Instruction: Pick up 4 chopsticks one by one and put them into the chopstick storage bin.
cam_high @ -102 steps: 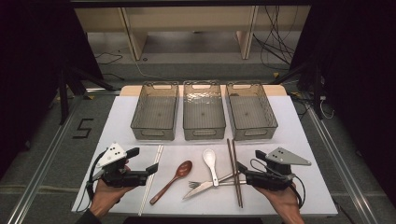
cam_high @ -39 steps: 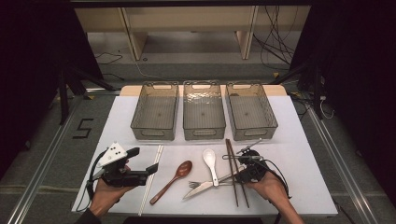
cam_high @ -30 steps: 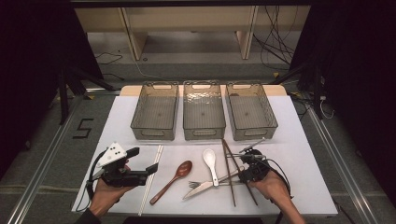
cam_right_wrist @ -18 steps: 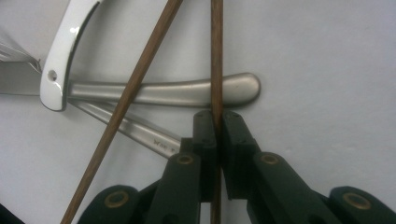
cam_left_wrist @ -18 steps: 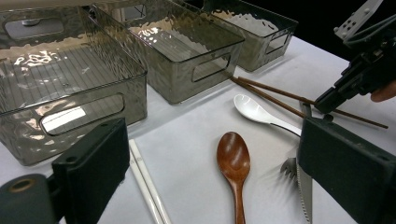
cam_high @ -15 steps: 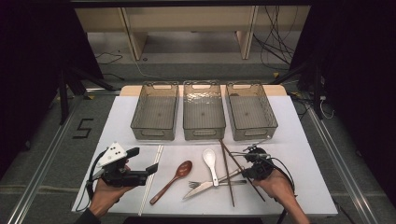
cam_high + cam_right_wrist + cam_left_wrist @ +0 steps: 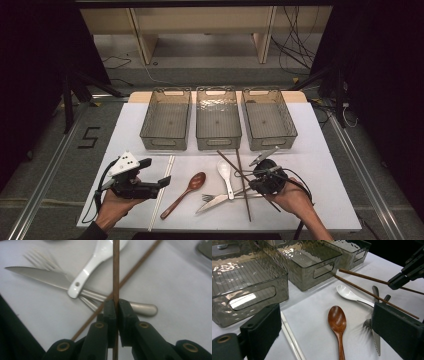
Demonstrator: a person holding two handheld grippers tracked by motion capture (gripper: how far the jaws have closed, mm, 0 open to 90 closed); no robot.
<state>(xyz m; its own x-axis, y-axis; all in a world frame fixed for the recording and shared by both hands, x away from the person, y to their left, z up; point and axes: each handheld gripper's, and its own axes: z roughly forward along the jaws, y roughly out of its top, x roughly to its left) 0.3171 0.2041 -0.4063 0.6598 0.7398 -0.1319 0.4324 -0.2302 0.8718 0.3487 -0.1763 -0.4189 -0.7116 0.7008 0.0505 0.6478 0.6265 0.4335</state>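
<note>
right tongs point(image 7: 252, 176): pinched tight on one brown chopstick point(image 7: 115, 270); in the right gripper view the two black jaws meet on the stick, which runs straight up between them.
held chopstick: in the high view it slants from near the middle bin down past the tongs toward the front of the table, lifted off the white cover at the gripped part.
second chopstick point(image 7: 135, 270): brown as well, free of the jaws, crossing under the held one at an angle; whether it lies flat on the table i cannot tell.
left tongs point(image 7: 159, 183): wide open, nothing between the jaws, held level in the left hand point(image 7: 116, 205) near the front left of the table.
left tongs' outlook: in the left gripper view its jaws frame the wooden spoon point(image 7: 337, 325) and the white chopsticks point(image 7: 291, 338) on the cover.
white spoon point(image 7: 225, 174): ceramic, bowl pointing toward the bins, handle resting across the knife point(image 7: 216, 201) and fork point(image 7: 210, 197).
knife and fork: steel, lying side by side in front of the right tongs, the fork's tines toward the wooden spoon.
bins point(image 7: 218, 142): three clear grey plastic ones in a row at the far side of the table point(image 7: 325, 165), side by side.
right hand point(image 7: 295, 199): comes in from the bottom right, wrapped round the gripper body.
</note>
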